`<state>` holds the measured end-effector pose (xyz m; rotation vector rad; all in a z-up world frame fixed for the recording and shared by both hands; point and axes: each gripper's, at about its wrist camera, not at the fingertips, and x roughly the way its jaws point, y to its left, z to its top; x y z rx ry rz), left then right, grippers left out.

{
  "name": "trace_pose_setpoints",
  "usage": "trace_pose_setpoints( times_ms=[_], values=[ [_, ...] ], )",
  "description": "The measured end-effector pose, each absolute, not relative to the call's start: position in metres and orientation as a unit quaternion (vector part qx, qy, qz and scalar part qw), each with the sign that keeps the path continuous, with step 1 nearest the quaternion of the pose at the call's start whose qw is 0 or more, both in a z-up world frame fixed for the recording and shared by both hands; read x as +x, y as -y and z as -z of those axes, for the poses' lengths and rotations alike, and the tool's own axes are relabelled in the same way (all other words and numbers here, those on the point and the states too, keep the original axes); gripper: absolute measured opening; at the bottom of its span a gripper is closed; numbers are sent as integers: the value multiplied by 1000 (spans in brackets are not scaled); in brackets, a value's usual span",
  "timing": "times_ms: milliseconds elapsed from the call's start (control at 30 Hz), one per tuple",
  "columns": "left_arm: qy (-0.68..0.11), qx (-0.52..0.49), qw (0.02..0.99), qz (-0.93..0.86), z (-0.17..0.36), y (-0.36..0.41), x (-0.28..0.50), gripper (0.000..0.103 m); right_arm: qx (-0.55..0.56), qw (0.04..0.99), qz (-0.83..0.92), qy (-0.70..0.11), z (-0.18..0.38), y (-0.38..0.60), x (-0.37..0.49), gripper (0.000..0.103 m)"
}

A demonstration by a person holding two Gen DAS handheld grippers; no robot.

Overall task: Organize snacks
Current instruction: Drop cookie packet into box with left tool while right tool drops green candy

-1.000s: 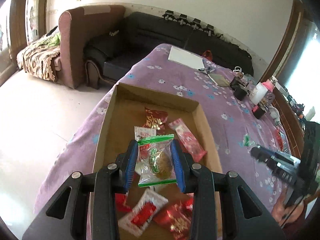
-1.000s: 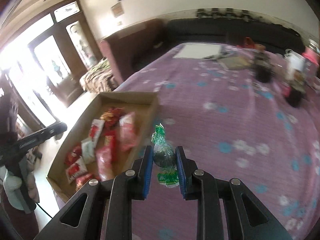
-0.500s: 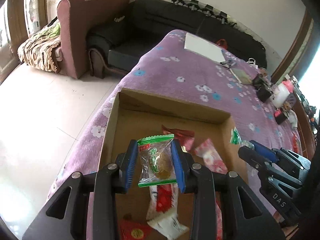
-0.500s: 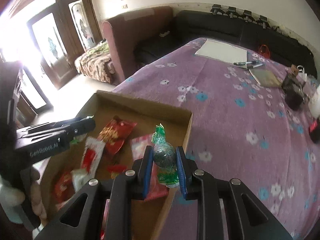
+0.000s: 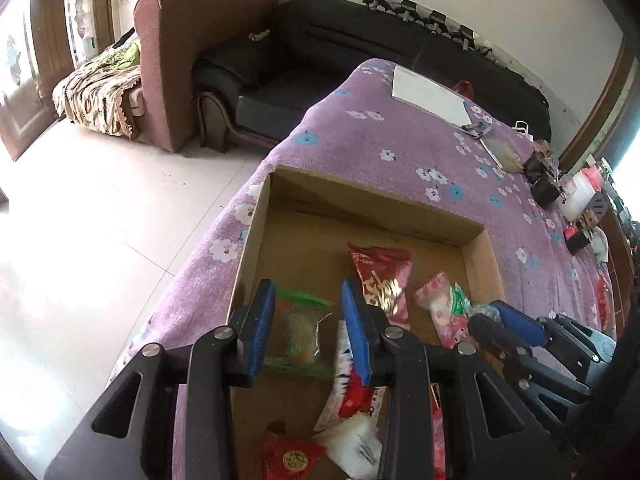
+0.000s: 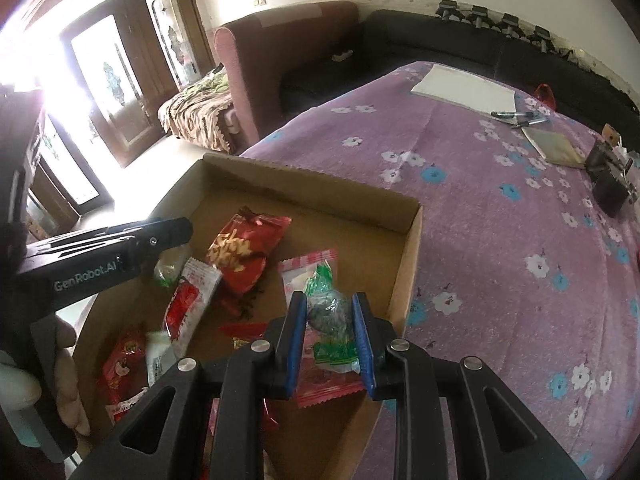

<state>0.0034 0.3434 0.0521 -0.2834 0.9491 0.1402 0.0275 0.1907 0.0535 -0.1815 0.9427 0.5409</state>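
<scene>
A shallow cardboard box [image 5: 372, 196] [image 6: 312, 178] lies on the purple flowered cloth and holds several snack packets. Among them are a red packet [image 5: 380, 272] [image 6: 244, 252], a pink one [image 5: 444, 312] [image 6: 308, 272] and a white-and-red one [image 5: 352, 396] [image 6: 188, 300]. My left gripper [image 5: 308, 332] is shut on a clear green-edged packet [image 5: 298, 332] over the box's left side. It also shows in the right wrist view [image 6: 176, 232]. My right gripper [image 6: 330, 334] is shut on a green-ended packet with a dark snack [image 6: 330, 316], low over the pink one near the box's right wall. The left wrist view shows this gripper [image 5: 486, 316] too.
The box sits near the table's left edge, with pale floor below. On the cloth [image 6: 500, 240] further back are a white sheet [image 5: 428, 96] [image 6: 464, 88], pens [image 6: 516, 116], a booklet and black items [image 5: 544, 188]. A brown armchair and a black sofa stand behind. A person's hand [image 6: 68, 360] holds the left gripper.
Both grippers moved forward and down over the box. The right one came across from the cloth to above the box's right side. Each kept its packet.
</scene>
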Motion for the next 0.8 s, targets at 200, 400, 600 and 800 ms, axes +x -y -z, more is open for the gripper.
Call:
trace_pose_setpoints(
  times_ms=[200, 400, 600, 800],
  values=[
    [-432, -130, 890, -63, -67, -333, -18, 50, -87, 873, -231, -421, -66, -177, 19, 50],
    [-408, -139, 901, -52, -82, -319, -46, 50, -46, 887, -231, -397, -90, -145, -1, 57],
    [-361, -109, 921, -99, -91, -293, -84, 67, -22, 898, -217, -382, -96, -107, -36, 61],
    [-289, -64, 937, -187, -100, -261, -124, 83, -6, 905, -199, -376, -88, -79, -76, 67]
  ],
)
